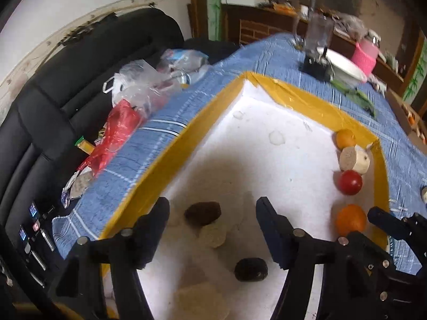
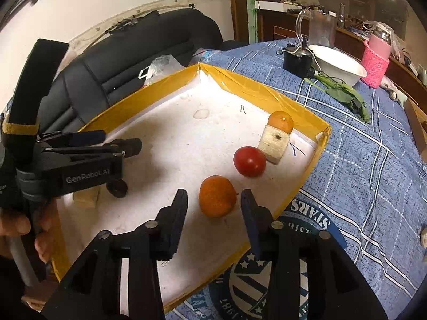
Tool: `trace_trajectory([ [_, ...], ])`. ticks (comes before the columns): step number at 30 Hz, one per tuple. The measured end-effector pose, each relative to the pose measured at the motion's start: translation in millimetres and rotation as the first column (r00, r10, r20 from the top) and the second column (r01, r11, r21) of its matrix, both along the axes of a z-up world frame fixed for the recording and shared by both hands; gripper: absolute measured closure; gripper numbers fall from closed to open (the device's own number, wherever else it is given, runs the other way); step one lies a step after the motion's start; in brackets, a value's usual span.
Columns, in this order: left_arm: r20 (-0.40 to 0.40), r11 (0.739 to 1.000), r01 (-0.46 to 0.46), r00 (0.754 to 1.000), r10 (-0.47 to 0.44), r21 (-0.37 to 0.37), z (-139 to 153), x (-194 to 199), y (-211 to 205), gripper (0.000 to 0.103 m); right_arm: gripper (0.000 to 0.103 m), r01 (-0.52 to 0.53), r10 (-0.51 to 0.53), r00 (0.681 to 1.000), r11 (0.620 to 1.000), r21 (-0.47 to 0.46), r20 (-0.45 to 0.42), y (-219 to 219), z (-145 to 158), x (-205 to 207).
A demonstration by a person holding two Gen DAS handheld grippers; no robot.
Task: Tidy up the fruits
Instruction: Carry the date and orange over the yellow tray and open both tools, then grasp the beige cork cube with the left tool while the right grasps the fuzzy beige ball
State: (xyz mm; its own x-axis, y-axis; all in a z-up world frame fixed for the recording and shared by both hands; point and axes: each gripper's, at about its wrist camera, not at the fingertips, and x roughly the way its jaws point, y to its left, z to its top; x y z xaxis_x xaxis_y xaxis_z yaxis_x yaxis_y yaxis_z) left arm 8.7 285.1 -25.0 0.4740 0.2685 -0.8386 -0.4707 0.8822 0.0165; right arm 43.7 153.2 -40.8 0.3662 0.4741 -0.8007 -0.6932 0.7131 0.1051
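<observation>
We hold both grippers agape over the tray (image 2: 307, 176): left gripper (image 1: 212, 218) above a dark fruit (image 1: 203, 213), right gripper (image 2: 213, 202) flanking, untouched, an orange (image 2: 217, 200) at lower centre.

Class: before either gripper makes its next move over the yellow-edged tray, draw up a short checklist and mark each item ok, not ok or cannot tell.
1. Right gripper open, pads clear of the orange: ok.
2. Orange lies on the tray floor, ahead of the gap between the right fingers: ok.
3. Left gripper open and empty: ok.
4. Dark fruit lies beyond the left fingertips, not gripped: ok.
5. Tomato is apart from the orange: ok.
6. Where sorted fruit should go: cannot tell.
</observation>
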Motion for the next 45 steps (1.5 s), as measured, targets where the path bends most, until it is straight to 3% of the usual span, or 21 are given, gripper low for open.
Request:
trace_trajectory([
  [3,0.029,1.0,-0.021,0.999,0.021,-0.008,9,-8,1,0.023,0.052,0.02,-0.021,1.0,0.999,0.039,0.021,-15,11,-5],
  [6,0.057,0.999,-0.039,0.998,0.04,-0.012,17,-15,-3,0.019,0.03,0.068,-0.072,0.996,0.994,0.088,0.042,-42,22,-7],
  [11,0.145,0.999,-0.032,0.989,0.03,0.011,35,-19,-33,0.018,0.027,0.237,-0.252,0.966,0.951,0.2,0.056,-129,38,-7],
  [14,0.184,0.998,0.052,0.981,-0.058,0.039,41,-14,-72,0.016,0.026,0.366,-0.387,0.92,0.902,0.229,0.054,-192,36,-6],
  [16,0.184,0.99,0.131,0.973,-0.14,0.06,40,-4,-106,0.016,0.026,0.468,-0.488,0.872,0.853,0.231,0.036,-241,30,-3],
  [20,0.16,0.954,0.281,0.942,-0.295,0.102,33,16,-172,0.016,0.026,0.601,-0.618,0.786,0.772,0.206,0.021,-313,16,2],
  [21,0.155,0.944,0.312,0.933,-0.326,0.105,31,21,-187,0.016,0.028,0.639,-0.65,0.76,0.745,0.192,-0.002,-333,11,6],
  [25,0.134,0.9,0.421,0.891,-0.434,0.114,22,46,-245,0.015,0.047,0.686,-0.688,0.724,0.71,0.161,-0.05,-366,-5,16],
  [29,0.114,0.861,0.493,0.855,-0.506,0.123,15,65,-283,0.015,0.057,0.675,-0.673,0.737,0.728,0.125,-0.058,-359,-17,37],
  [32,0.114,0.854,0.505,0.848,-0.518,0.127,12,77,-296,0.015,0.065,0.661,-0.66,0.75,0.745,0.087,-0.045,-349,-22,62],
  [35,0.114,0.853,0.506,0.847,-0.519,0.124,9,87,-304,0.015,0.074,0.67,-0.671,0.741,0.739,0.063,-0.008,-346,-24,78],
  [36,0.117,0.852,0.508,0.846,-0.521,0.126,9,90,-307,0.015,0.081,0.673,-0.674,0.739,0.738,0.051,-0.004,-346,-24,83],
  [41,0.124,0.827,0.549,0.818,-0.561,0.12,1,105,-331,0.015,0.081,0.666,-0.667,0.745,0.744,0.047,0.01,-356,-23,75],
  [45,0.129,0.792,0.603,0.782,-0.61,0.094,-4,120,-366,0.016,0.081,0.705,-0.708,0.706,0.703,0.092,-0.001,-388,-15,55],
])
